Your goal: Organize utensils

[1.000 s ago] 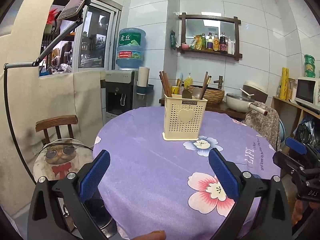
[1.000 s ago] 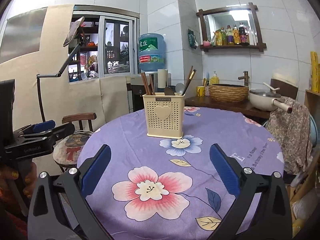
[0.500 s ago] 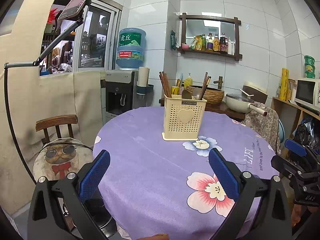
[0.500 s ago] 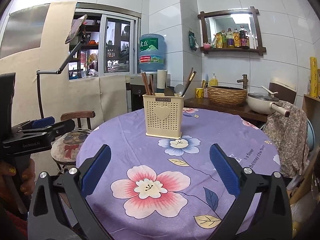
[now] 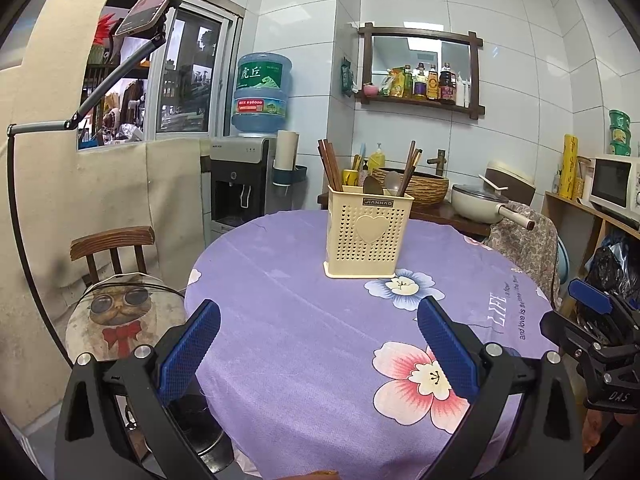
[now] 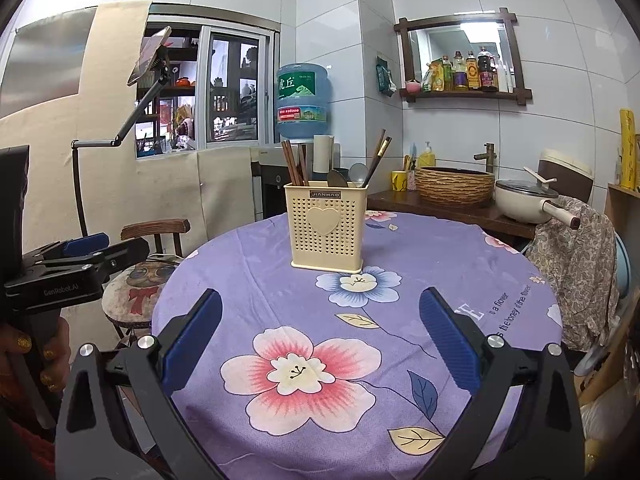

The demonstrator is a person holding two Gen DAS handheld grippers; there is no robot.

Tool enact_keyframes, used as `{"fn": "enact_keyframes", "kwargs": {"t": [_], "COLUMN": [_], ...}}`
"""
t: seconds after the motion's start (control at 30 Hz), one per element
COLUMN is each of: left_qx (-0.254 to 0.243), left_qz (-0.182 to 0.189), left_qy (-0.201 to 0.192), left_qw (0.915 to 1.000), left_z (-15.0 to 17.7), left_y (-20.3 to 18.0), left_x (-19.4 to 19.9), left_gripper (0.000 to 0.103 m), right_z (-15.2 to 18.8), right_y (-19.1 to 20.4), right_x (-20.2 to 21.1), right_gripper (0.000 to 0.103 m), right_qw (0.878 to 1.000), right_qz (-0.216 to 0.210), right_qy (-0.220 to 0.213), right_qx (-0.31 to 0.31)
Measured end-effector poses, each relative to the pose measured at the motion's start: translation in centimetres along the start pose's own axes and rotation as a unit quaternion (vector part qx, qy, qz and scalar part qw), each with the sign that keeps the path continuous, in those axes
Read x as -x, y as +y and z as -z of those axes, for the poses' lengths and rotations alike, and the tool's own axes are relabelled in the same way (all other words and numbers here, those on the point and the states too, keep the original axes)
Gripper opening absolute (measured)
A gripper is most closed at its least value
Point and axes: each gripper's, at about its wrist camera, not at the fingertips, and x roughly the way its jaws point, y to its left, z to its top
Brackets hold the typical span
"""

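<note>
Trouble ahead of my two wide, empty grippers, left [image 5: 318,346] and right [image 6: 320,336], is tipping the holder [image 6: 327,227] while pulling chopsticks [image 6: 294,162].

You have a cream holder [image 5: 367,236] standing upright on the far part of the purple floral cloth [image 5: 304,320], its perforated front bearing a raised heart. Dark chopsticks [image 5: 329,164] lean out at its left end, more chopsticks [image 5: 409,168] at its right, and two spoons [image 5: 382,185] poke up between them.
</note>
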Motion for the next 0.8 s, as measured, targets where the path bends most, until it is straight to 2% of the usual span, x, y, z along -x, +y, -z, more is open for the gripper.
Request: {"fn": "enact_keyframes", "kwargs": {"t": [0.8], "left_qx": [0.002], "left_qz": [0.003], "left_qy": [0.005], "left_qw": [1.0000], "left_z": [0.42], "left_y": [0.17], "left_x": [-0.09], "left_gripper": [0.097], "right_z": [0.18], "right_y": [-0.14], "right_x": [-0.12], "right_gripper": [0.097], "right_qw": [1.000], "right_qz": [0.000], "right_qy": [0.005], "right_qx": [-0.001]}}
